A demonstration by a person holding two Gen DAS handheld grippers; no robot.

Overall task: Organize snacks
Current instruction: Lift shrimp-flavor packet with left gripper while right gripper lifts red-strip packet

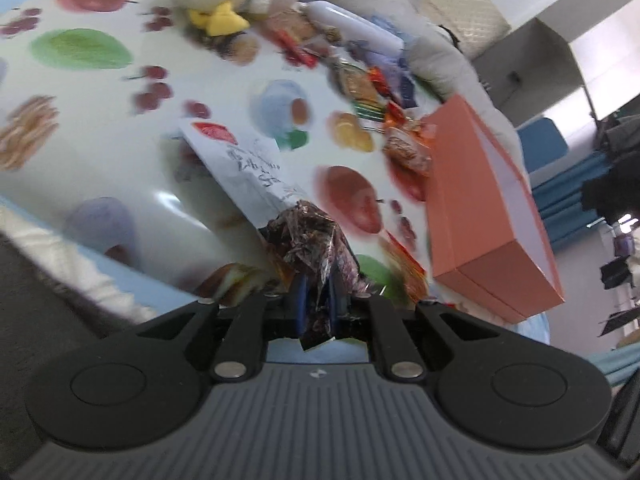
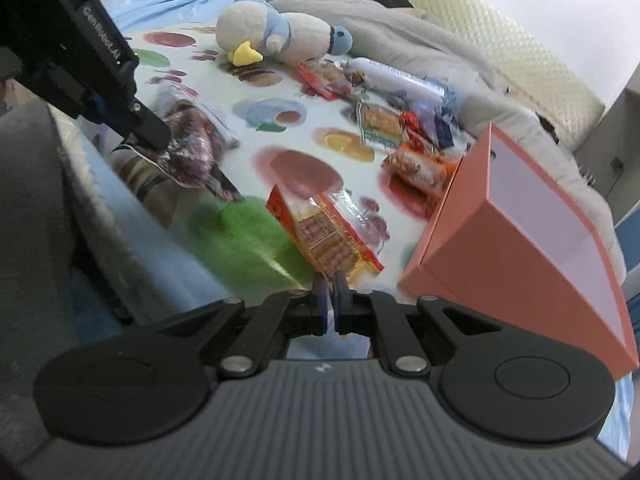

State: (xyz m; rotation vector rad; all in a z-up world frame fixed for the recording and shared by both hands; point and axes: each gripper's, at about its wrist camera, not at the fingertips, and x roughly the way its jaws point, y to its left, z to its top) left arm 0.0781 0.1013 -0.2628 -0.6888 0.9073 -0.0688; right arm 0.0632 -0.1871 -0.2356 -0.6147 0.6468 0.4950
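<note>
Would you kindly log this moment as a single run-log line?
left gripper: shut on dark crinkly snack bag | right gripper: shut on yellow-red biscuit pack | orange box: open, empty as far as visible

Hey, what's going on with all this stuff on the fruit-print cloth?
Someone is sorting snacks with handheld tongs. The left tongs pinch a crinkly dark foil snack bag; the right tongs are shut on a red-edged clear biscuit packet. An open orange cardboard box is beside them, with more snacks scattered behind.
</note>
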